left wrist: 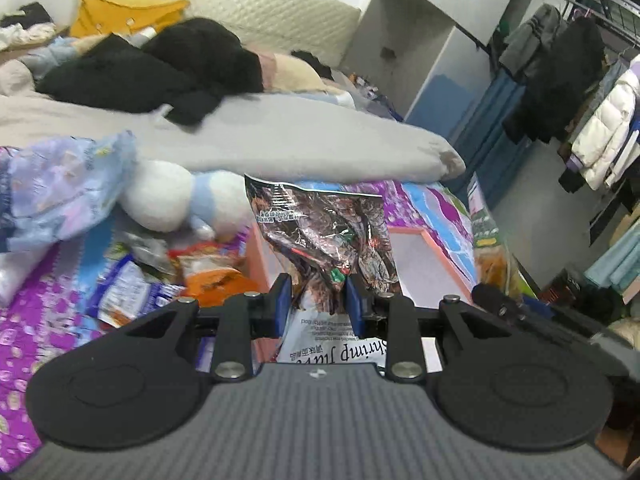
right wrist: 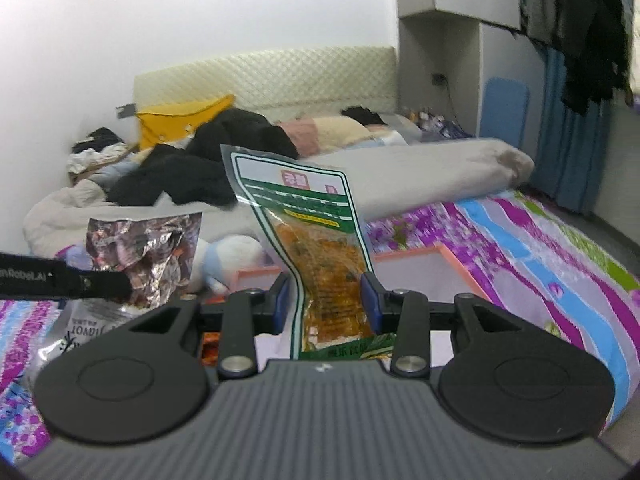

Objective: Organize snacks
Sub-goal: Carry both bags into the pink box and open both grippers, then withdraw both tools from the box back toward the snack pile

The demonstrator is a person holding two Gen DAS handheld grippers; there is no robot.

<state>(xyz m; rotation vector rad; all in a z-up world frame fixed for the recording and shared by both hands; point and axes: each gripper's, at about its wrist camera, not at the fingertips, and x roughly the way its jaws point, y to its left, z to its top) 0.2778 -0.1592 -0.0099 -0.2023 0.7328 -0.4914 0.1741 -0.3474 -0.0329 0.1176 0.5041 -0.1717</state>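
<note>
Gripping a crinkled foil shrimp bag, the left gripper is pinching tight, while the right gripper is squeezing a green-bordered pickle pouch above the pink tray.

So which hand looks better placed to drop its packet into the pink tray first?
Probably right. The right gripper holds its green packet directly before the tray; the left gripper and foil bag sit toward the tray's left edge.
</note>
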